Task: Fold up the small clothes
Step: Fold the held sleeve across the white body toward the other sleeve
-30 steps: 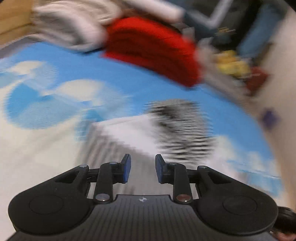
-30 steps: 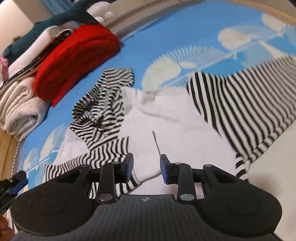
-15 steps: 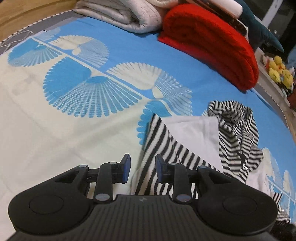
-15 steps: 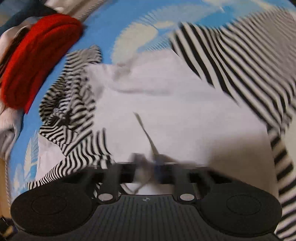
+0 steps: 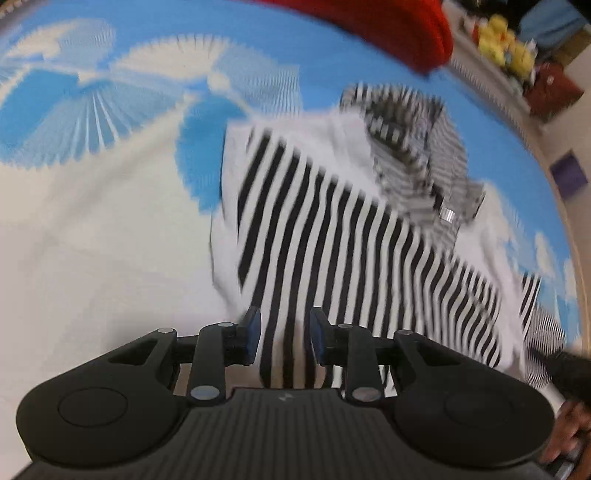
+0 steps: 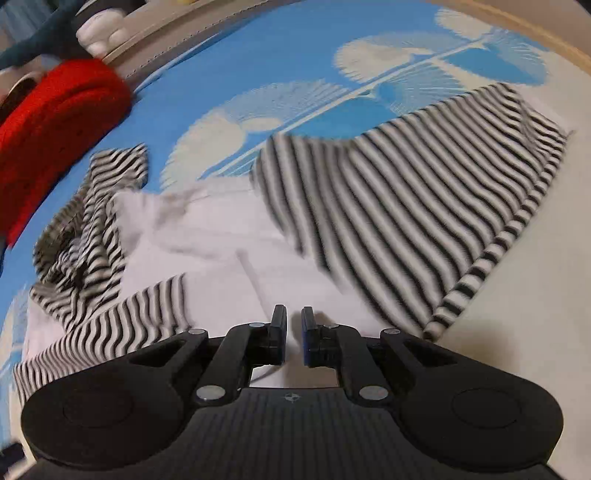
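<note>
One striped top (image 5: pixel 351 236) lies spread on a blue and white sheet (image 5: pixel 92 240), away from its edges. It has black and white stripes and a plain white panel. A finer-striped part is bunched up at its far end, toward a folded red cloth (image 5: pixel 406 29) at the sheet's far edge.

From the left wrist, the left claw (image 5: pixel 285 332) hangs over the near end of the wide-striped part. Its jaws stand moderately apart, stripes show in the gap, and the pads press nothing. This view is smeared, so the bunched part and the yellow things (image 5: pixel 506 48) beyond the sheet are hard to make out. Part of a hand (image 5: pixel 569 432) is cut off at the lower right corner.

From the right wrist, the top (image 6: pixel 406 192) fills the middle. The bunched part lies to the left, the white panel in the centre, and the wide stripes fan out to the right. The right claw (image 6: pixel 294 332) sits at the white panel's near edge. Its jaws are narrow and have just been opening a little. White cloth shows in the slit, but I cannot tell whether it is pinched. The claw's body hides the top's near hem.
</note>
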Tool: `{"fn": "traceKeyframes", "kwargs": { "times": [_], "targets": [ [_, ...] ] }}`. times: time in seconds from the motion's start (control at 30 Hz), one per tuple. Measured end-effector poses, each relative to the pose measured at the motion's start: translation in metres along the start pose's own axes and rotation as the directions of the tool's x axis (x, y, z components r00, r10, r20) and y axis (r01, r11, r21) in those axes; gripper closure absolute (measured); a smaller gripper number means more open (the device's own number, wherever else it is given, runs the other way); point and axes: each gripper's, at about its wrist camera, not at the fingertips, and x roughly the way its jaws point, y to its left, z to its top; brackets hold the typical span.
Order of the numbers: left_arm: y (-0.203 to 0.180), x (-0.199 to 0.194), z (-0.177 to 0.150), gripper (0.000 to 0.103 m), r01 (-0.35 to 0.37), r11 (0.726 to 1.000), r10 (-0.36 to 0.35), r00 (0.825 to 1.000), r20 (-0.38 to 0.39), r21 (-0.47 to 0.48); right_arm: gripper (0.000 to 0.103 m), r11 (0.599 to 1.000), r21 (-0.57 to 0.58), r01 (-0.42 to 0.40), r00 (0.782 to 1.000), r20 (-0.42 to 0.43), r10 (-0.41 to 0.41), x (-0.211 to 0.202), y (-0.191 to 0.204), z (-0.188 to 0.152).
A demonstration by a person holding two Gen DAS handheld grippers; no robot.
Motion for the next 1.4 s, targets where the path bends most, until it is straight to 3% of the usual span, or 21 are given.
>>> {"fn": "traceKeyframes", "kwargs": {
  "times": [0.07,0.1,0.13,0.17,0.23,0.27,0.37,0.47,0.6,0.8,0.9,1.0,1.1,1.27,1.4],
  "targets": [
    [0.004,0.014,-0.007,0.072,-0.055,0.998,0.056,0.996,-0.071,0.014,0.093,0.988,-0.035,-0.151,0.988,0.031,0.152,-0.008,0.009,0.005],
    [0.005,0.019,-0.011,0.072,-0.11,0.993,0.114,0.989,-0.092,0.043,0.087,0.975,-0.038,-0.221,0.975,0.0,0.221,-0.005,0.012,0.006],
    [0.006,0.02,-0.013,0.072,-0.125,0.99,0.13,0.988,-0.088,0.059,0.078,0.963,-0.032,-0.267,0.963,-0.055,0.265,0.001,0.013,0.007],
    [0.005,0.018,-0.013,0.072,-0.122,0.991,0.127,0.988,-0.086,0.061,0.076,0.963,-0.028,-0.27,0.955,-0.134,0.264,0.013,0.014,0.005],
    [0.002,0.009,-0.011,0.072,-0.109,0.992,0.113,0.992,-0.054,0.058,0.078,0.989,-0.062,-0.136,0.962,-0.245,0.117,0.037,0.014,0.0],
    [0.001,0.004,-0.011,0.072,-0.092,0.994,0.094,0.995,-0.03,0.06,0.084,0.993,-0.06,-0.101,0.964,-0.251,0.083,0.041,0.009,-0.002],
    [-0.006,0.002,-0.011,0.072,-0.035,0.996,0.038,0.999,-0.028,0.084,0.082,0.991,-0.069,-0.114,0.969,-0.226,0.096,0.032,0.013,0.002],
    [-0.008,0.021,-0.02,0.072,-0.101,0.985,0.116,0.988,-0.099,0.139,0.07,0.99,-0.109,-0.086,0.979,-0.192,0.064,0.027,0.011,0.001],
    [-0.015,0.009,-0.018,0.07,-0.098,0.984,0.105,0.994,-0.039,0.148,0.07,0.998,-0.024,-0.055,0.971,-0.234,0.048,0.019,-0.013,0.0],
    [-0.047,-0.005,-0.018,0.07,-0.117,0.972,0.1,0.991,0.094,0.205,0.07,0.994,-0.083,-0.074,0.991,-0.121,0.064,-0.005,-0.007,0.013],
    [-0.067,-0.016,-0.021,0.07,-0.104,0.968,0.059,0.979,0.193,0.229,0.07,0.993,-0.102,-0.065,0.995,-0.08,0.057,-0.01,-0.01,0.019],
    [-0.084,-0.022,-0.023,0.07,-0.091,0.962,0.027,0.969,0.244,0.256,0.07,0.994,-0.09,-0.057,0.997,-0.058,0.052,-0.015,-0.021,0.028],
    [-0.092,-0.022,-0.023,0.061,-0.062,0.966,0.0,0.971,0.24,0.251,0.07,0.997,-0.059,-0.043,0.999,-0.033,0.041,-0.019,-0.041,0.04],
    [-0.092,-0.013,-0.021,0.061,-0.057,0.974,0.013,0.98,0.197,0.22,0.07,0.999,0.038,-0.004,1.0,0.021,0.003,-0.028,-0.096,0.069],
    [-0.092,-0.011,-0.022,0.061,-0.062,0.972,0.019,0.982,0.189,0.228,0.07,0.986,0.152,0.063,0.995,0.072,-0.075,-0.032,-0.156,0.092]
  ]
}}
